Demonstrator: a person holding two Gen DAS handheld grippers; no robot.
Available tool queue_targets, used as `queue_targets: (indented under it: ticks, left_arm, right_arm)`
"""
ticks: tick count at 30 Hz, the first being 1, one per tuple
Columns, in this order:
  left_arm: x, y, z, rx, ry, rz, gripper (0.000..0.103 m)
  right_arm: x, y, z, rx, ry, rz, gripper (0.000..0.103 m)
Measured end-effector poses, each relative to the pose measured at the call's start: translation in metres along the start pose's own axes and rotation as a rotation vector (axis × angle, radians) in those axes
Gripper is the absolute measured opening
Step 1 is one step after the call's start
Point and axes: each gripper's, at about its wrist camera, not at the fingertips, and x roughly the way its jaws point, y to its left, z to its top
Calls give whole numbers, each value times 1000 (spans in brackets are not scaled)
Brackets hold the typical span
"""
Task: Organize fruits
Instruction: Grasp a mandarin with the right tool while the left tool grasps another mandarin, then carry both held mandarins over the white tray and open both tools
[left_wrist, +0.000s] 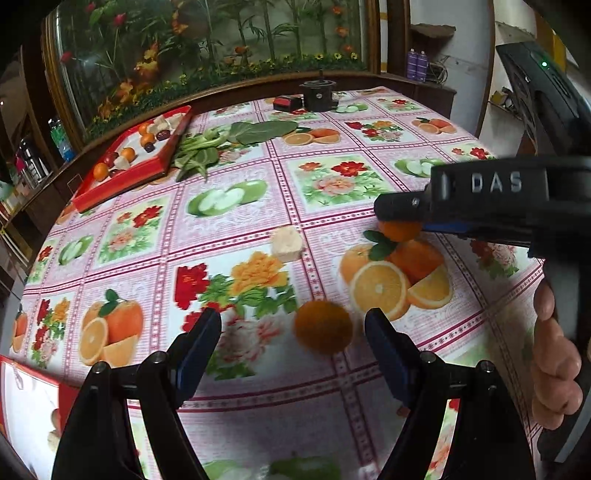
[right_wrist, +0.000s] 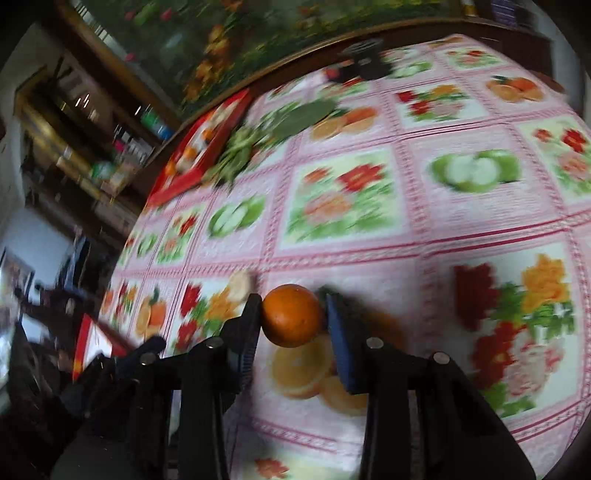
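A: Starting at the far left, what is sitting there?

B: The red tray (left_wrist: 122, 177) is lying at the table's far-left edge, holding small oranges, dark fruits and pale cubes. Just beside its right rim, a bunch of leafy greens (left_wrist: 207, 147) is lying on the flowered tablecloth (left_wrist: 229, 229).

A: And toward the middle?

B: A pale cube (left_wrist: 286, 243) is resting alone on the cloth, well apart from the tray. Nearer the camera, the left gripper (left_wrist: 293, 332) is hovering with its jaws spread wide, and a blurred orange (left_wrist: 322, 326) is lying on the cloth between the fingertips, closer to the right one. Whether either pad is touching it, I cannot tell.

A: What is the right gripper doing?

B: The right gripper (right_wrist: 291, 317) is clenching a second orange (right_wrist: 291, 315), both pads pressing against the fruit's sides. The left wrist view is showing it coming in from the right, the fruit peeking out just under its tip, over the printed orange slices.

A: Anything behind?

B: A black pot (left_wrist: 317, 94) is standing at the far edge.
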Motion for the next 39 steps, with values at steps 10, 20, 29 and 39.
queue_targets:
  ticks: [10,20,29,39]
  left_arm:
    - [5,-7,-2,-33,-5,-27,37]
    - [-4,1,-2,-87,-40,-15,31]
    - [-47,9,-12,-80,-125,8,30]
    - [-98,43,-35,-133,-192,34,30]
  right_arm:
    - [-3,-11,7,57,-32,0,38]
    - [-1,-11,5,51,-32,7,38]
    - [-1,-7,1,2,-70,10,38]
    - [-2,4,-8,-56,-97,-9,38]
